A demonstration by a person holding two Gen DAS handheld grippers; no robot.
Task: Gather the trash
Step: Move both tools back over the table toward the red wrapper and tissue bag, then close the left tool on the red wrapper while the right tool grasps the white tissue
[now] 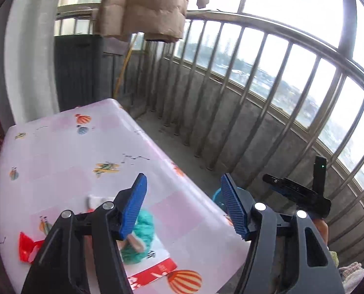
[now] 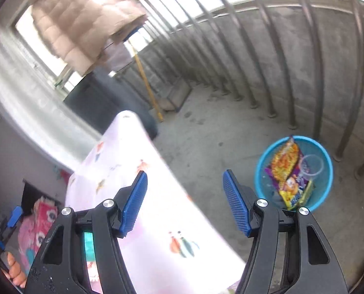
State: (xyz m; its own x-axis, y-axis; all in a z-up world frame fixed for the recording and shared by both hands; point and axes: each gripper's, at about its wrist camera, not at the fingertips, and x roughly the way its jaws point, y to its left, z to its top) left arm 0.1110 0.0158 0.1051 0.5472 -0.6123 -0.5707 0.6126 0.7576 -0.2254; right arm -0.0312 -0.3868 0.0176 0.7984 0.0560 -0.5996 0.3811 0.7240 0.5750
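In the left wrist view my left gripper (image 1: 184, 205) stands open above the near right part of a table (image 1: 66, 161) with a pink patterned cloth, nothing between its blue pads. On the cloth lie a red wrapper (image 1: 26, 247), a teal item (image 1: 146, 223) on a red-and-white paper (image 1: 157, 264), and a small white scrap (image 1: 96, 199). A sliver of the blue bin (image 1: 216, 194) shows past the table's edge. In the right wrist view my right gripper (image 2: 184, 203) is open and empty over the table's edge. The blue bin (image 2: 330, 171) stands on the floor, holding snack wrappers (image 2: 286, 164) and a clear cup (image 2: 313, 165).
A metal railing (image 1: 267, 39) on a low concrete wall (image 2: 292, 56) rings the balcony. A beige padded jacket (image 1: 142, 7) hangs overhead. A yellow-handled broom (image 2: 147, 85) and a dark cabinet (image 1: 76, 73) stand at the far end. A pink blanket (image 2: 34, 232) lies at left.
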